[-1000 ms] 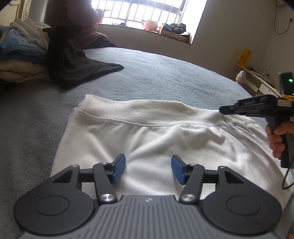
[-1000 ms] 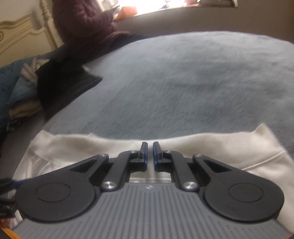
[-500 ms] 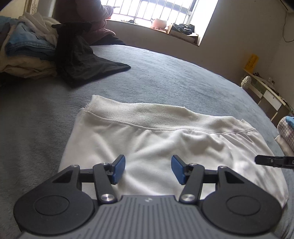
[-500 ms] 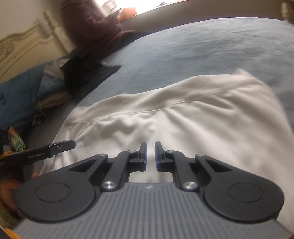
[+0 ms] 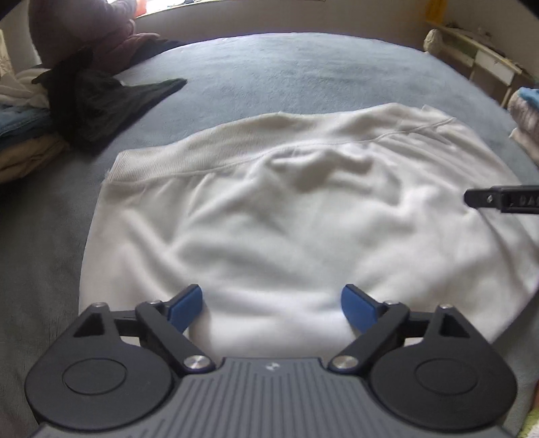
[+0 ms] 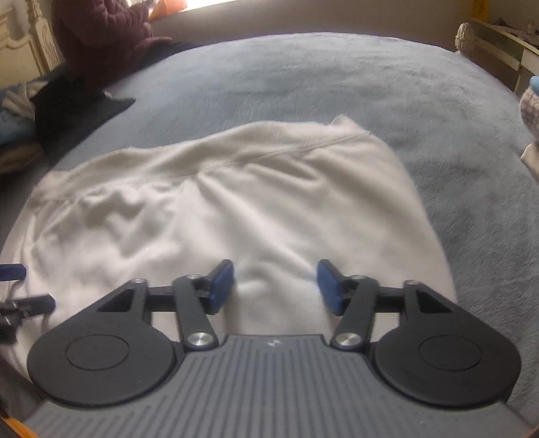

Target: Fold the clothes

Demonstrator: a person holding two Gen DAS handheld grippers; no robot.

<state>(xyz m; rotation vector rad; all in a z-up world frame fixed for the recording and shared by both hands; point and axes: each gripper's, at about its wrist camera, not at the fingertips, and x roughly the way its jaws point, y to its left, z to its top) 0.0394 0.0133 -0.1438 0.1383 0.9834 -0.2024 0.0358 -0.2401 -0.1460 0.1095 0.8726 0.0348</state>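
Note:
A white sweatshirt-like garment [image 5: 276, 209] lies spread on the grey bed, its ribbed hem [image 5: 188, 158] toward the far side. My left gripper [image 5: 271, 308] hangs open over the garment's near part, nothing between its blue pads. In the right wrist view the same garment [image 6: 235, 209] fills the middle, and my right gripper [image 6: 275, 286] is open above its near edge. The right gripper's fingertip [image 5: 495, 198] pokes into the left wrist view at the right edge. The left gripper's tips [image 6: 20, 286] show at the left edge of the right wrist view.
A black garment [image 5: 101, 104] and a stack of folded clothes [image 5: 20, 134] lie at the far left of the grey bed [image 5: 303, 74]. A person in a dark red jacket [image 6: 101, 30] sits at the far left corner. A pale desk [image 5: 485, 57] stands at the right.
The right gripper has opened from shut and pulled back toward the garment's near edge. The left gripper stayed open, dropped lower and swung to face down the bed.

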